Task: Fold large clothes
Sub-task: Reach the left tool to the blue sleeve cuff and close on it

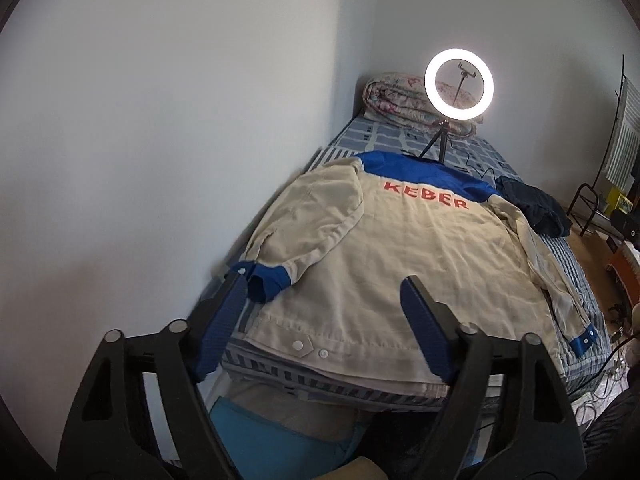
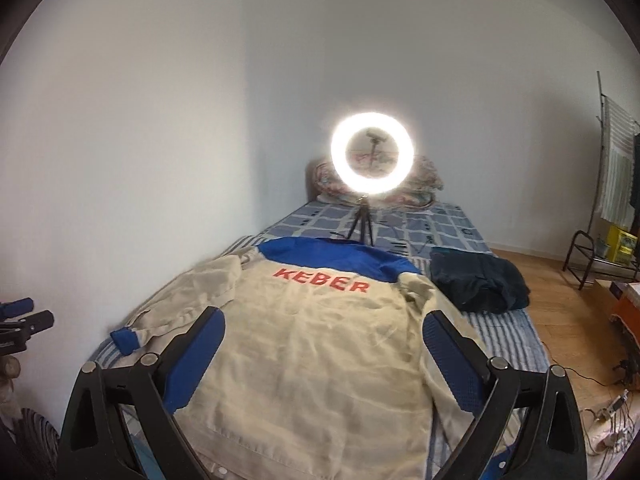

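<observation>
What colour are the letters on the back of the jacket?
Red, on the cream jacket just below its blue shoulder band. They show best in the right wrist view.

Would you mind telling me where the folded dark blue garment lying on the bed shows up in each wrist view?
Left wrist view: the dark blue garment lies right of centre, just past the jacket's right shoulder.
Right wrist view: the dark blue garment lies right of centre, beside the jacket's blue yoke.
Shared landmark: the lit ring light on its tripod behind the jacket.

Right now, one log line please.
jacket flat, back up, unfolded | left hand-held gripper open, empty | right hand-held gripper open, empty
</observation>
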### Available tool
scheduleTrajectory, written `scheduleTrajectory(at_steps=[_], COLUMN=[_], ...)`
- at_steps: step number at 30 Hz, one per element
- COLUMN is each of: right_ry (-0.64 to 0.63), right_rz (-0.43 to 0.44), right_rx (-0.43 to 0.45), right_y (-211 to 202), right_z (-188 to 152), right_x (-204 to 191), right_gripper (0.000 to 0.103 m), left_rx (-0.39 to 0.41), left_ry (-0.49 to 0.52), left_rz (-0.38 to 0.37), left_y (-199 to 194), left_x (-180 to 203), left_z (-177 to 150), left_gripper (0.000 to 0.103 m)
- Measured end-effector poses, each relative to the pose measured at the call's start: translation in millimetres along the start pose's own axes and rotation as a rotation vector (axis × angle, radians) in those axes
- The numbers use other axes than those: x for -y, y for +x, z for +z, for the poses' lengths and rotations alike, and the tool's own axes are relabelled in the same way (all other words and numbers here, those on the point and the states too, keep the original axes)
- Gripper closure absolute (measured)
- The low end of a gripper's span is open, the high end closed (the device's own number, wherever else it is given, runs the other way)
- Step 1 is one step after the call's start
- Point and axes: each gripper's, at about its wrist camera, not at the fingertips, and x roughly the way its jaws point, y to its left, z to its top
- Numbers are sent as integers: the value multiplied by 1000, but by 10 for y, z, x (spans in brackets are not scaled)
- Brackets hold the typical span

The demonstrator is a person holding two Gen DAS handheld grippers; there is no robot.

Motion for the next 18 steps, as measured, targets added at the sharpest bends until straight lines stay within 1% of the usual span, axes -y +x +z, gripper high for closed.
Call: scheduleTrajectory(at_steps=[1,3,5,8,12,15,18], right_ry=[-10,-36,-46,-22,27,20,42], right_rz=[30,102,148,181,254,255,265], right_rx=[-22,-73,-96,-113,-151,-204,-244], right_y=[96,277,424,596,821,987,1045], right_z=[-1,-20,-56,-168,-396,-553,-626], right_x=[-60,-156,-218,-237,-181,-128,-45], right_gripper=[11,21,23,23,23,25,25], left_rx=[-27,-78,-120,-178,-241,-288,-310], left_ry=[-25,-92,-156,-232,-337,-401,-487], left_rz=[-15,-46,-61,-85,-89,-106,-124], left_y=[70,209,348,571,919,1203,1462], left_x=[-55,-189,-300,-415,-522,-577,-671], left_z=[-33,-104,-165,-202,-204,-204,-225], left_gripper=[30,31,31,31,31,31,31])
